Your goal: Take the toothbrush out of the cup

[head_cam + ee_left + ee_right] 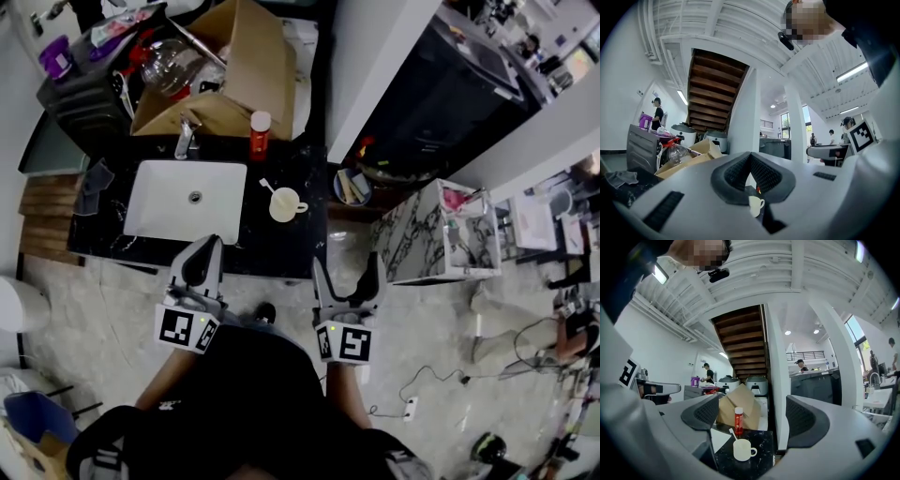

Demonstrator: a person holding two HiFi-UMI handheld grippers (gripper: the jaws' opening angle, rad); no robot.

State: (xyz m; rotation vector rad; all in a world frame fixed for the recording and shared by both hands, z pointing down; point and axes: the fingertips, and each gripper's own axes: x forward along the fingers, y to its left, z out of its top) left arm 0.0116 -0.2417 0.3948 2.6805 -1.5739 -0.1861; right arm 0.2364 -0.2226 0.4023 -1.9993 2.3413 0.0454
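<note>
A white cup point(284, 204) stands on the black counter point(281, 246), right of the white sink point(187, 202). A white toothbrush point(266, 186) leans out of the cup toward the upper left. Both grippers hang in front of the counter edge, short of the cup. My left gripper point(202, 258) has its jaws pressed together with nothing held. My right gripper point(348, 272) is open and empty. In the right gripper view the cup point(742, 449) and toothbrush point(733, 433) sit low between the spread jaws of the right gripper point(753, 420). In the left gripper view the cup point(755, 206) shows below the left gripper point(750, 161).
A red bottle point(259, 134) and a faucet point(185, 139) stand behind the sink, before an open cardboard box point(225, 84). A bowl of items point(352, 186) and a marbled white cabinet point(441, 234) are to the right. A dark crate point(84, 94) sits at far left.
</note>
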